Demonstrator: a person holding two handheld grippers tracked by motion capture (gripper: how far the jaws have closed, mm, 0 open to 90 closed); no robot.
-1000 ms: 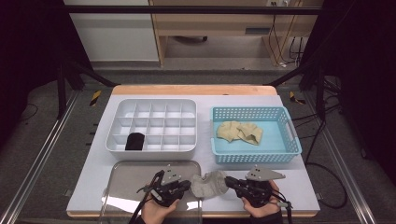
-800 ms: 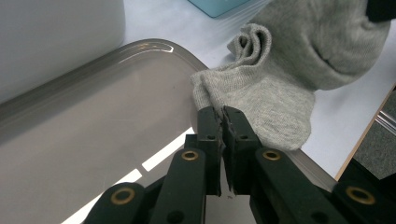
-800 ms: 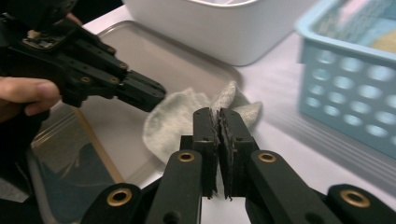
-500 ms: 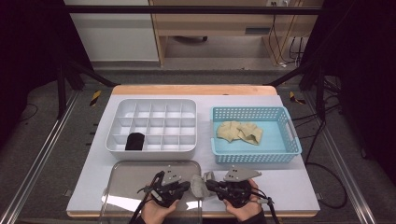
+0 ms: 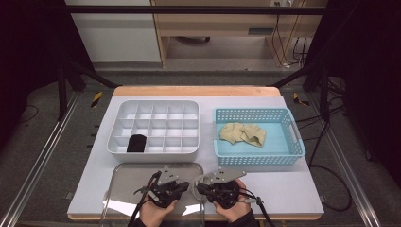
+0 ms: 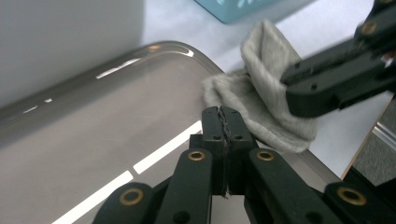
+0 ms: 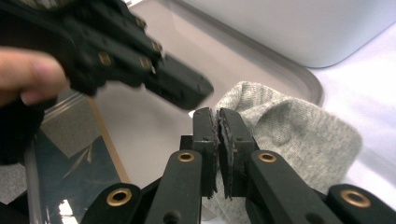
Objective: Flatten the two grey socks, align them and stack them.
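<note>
So far, one black rolled sock sits in a front compartment of the white divided box; its other compartments look empty. The grey sock is the one I am working on. It lies bunched on the right rim of the metal tray, partly on the tray and partly on the white tabletop, between my two hands. My right tool is together and, as far as I can judge, pinches a raised fold of that sock. My left tool is pressed together just beside the cloth, and I see no fabric between its jaws. By my reckoning the folding is barely underway: this sock is not yet rolled or boxed, and the beige socks wait in the blue basket.
</note>
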